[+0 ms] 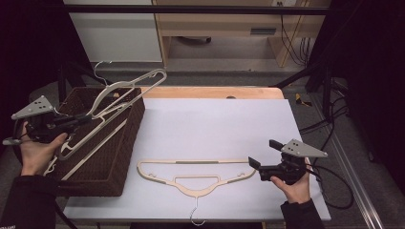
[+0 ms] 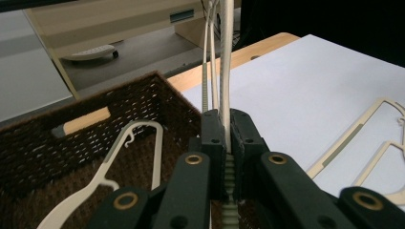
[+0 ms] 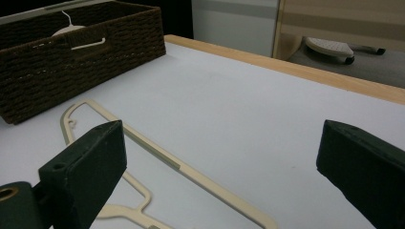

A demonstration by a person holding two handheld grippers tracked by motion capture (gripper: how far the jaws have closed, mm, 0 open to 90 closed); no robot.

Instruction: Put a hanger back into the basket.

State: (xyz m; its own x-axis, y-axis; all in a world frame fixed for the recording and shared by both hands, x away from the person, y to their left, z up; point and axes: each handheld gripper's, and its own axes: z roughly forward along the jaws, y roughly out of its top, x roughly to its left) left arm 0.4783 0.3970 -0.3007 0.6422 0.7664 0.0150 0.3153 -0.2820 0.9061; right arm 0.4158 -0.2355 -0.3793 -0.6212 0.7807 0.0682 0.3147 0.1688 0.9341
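Black jaws of my left claw [image 2: 228, 143] are clamping a cream hanger [image 1: 125, 93] over the basket [image 1: 125, 157]. My right claw [image 1: 261, 159] is standing open beside the flat hanger [image 1: 191, 177]. Hooks may be snagging inside.

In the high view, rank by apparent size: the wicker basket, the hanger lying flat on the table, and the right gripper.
1. wicker basket, the largest by area.
2. flat hanger, about as long as the basket but thin.
3. right gripper, clearly the smallest, its jaws open near the hanger's end.

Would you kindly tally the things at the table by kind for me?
Hangers: 4: held hanger, table hanger, white hanger and beige hanger in the basket
Basket: 1
Grippers: 2: left gripper, right gripper
Total: 7
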